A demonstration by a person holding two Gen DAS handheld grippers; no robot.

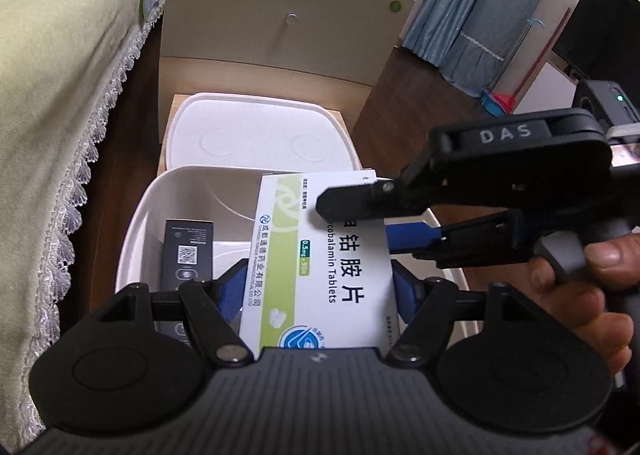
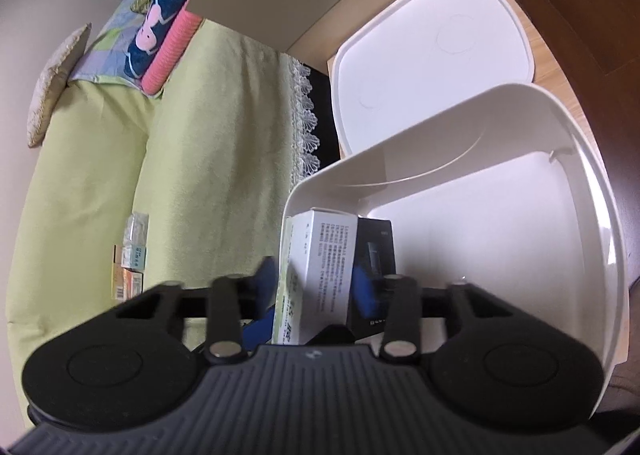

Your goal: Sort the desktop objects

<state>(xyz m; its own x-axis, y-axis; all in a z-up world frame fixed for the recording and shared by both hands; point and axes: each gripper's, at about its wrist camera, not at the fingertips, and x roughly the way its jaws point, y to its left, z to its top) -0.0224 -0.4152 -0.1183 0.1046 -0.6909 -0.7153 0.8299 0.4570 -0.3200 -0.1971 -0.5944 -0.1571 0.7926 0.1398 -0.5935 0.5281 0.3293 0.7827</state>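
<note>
A white-and-green tablet box stands on end over the white bin. My left gripper is shut on it, one blue pad on each side. My right gripper comes in from the right and pinches the box's upper part, one finger across its printed face and the other behind it. In the right wrist view the same box sits between the pads of my right gripper, over the bin. A black box stands inside the bin at its left.
The bin's white lid lies flat just beyond the bin on a wooden top. A bed with a green cover runs along the left; a few small boxes lie on it. A person's hand holds the right gripper.
</note>
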